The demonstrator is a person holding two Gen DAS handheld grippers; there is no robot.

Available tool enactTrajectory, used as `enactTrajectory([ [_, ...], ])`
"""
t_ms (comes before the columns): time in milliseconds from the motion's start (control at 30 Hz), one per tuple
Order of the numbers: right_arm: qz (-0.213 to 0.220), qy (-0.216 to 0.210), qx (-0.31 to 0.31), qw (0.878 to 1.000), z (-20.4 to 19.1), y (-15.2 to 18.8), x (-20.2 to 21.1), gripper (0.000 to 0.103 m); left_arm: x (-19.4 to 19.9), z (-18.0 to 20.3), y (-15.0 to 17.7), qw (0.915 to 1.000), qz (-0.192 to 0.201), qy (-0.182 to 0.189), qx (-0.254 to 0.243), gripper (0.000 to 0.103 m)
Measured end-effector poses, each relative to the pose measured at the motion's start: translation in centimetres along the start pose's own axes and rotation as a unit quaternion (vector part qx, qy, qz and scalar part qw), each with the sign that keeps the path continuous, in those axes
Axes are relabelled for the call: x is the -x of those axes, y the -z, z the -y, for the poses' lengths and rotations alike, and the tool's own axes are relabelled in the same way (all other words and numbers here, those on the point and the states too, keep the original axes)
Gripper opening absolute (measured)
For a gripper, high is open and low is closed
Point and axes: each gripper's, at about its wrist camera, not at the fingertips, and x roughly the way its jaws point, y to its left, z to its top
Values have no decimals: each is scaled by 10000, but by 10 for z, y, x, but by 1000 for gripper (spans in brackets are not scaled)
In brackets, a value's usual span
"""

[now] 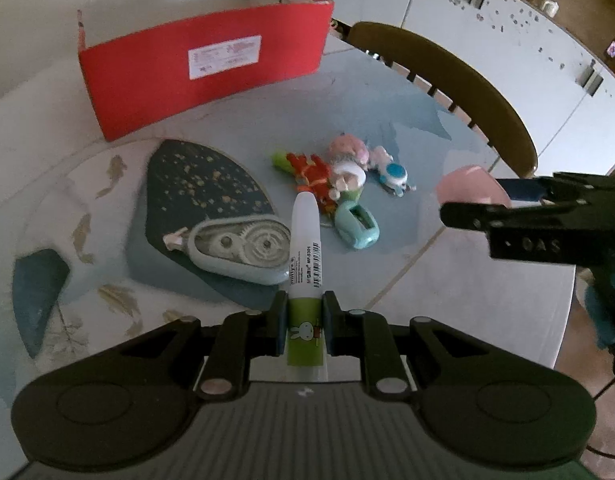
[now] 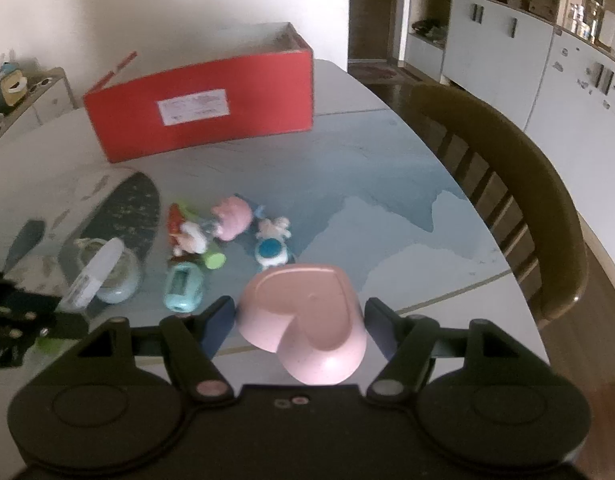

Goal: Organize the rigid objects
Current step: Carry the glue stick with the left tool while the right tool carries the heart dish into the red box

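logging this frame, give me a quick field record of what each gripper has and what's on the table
left gripper: shut on glue stick, tip pointing forward
right gripper: open, fingers either side of pink heart-shaped dish, not touching it
red box: open top, far side of table
loose items: correction tape, teal sharpener, small toy figures
chair: on the right side of the table
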Motion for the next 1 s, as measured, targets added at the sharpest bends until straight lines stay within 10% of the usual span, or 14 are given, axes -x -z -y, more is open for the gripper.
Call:
enactTrajectory([
  [1000,529,-576,1261,9889,-55,-128,63,71,66,-42,-110,9961,820,-314,59,17],
])
